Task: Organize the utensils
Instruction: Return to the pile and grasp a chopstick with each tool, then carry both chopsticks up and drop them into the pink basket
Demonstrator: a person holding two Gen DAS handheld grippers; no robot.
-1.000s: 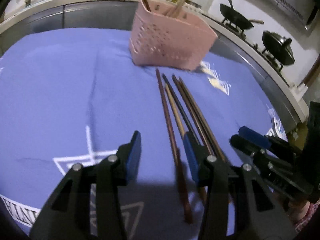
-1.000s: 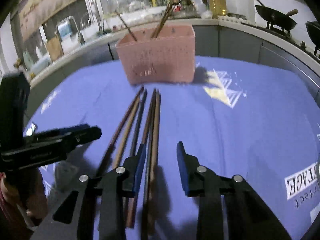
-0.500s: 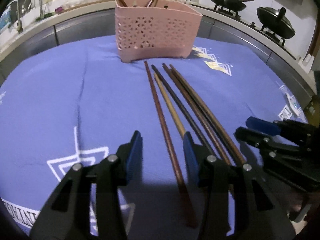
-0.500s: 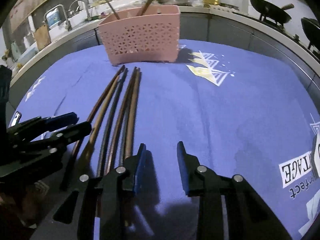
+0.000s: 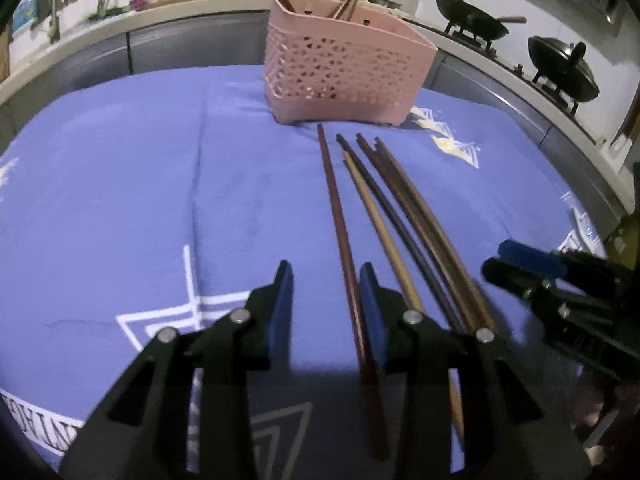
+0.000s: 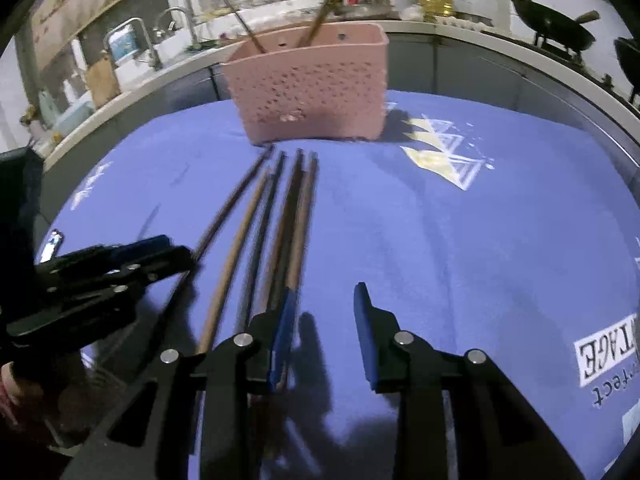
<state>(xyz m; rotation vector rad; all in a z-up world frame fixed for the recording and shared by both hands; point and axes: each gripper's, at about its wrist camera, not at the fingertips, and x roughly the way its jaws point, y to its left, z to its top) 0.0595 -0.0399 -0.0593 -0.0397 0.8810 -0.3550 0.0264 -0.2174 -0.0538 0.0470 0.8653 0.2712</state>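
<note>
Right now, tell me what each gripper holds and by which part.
Nothing is held. The left gripper is closing around the reddish chopstick near its thick end, pads not yet pressing. The right gripper is open over bare cloth.

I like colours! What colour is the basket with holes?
Pink basket, clearest in the left wrist view.

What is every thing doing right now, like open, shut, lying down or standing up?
Left gripper: jaws closing around the reddish chopstick, not yet pinching.
Right gripper: open, empty.
Loose chopsticks: lying flat on the cloth.
Pink basket: upright, chopsticks standing inside.
</note>
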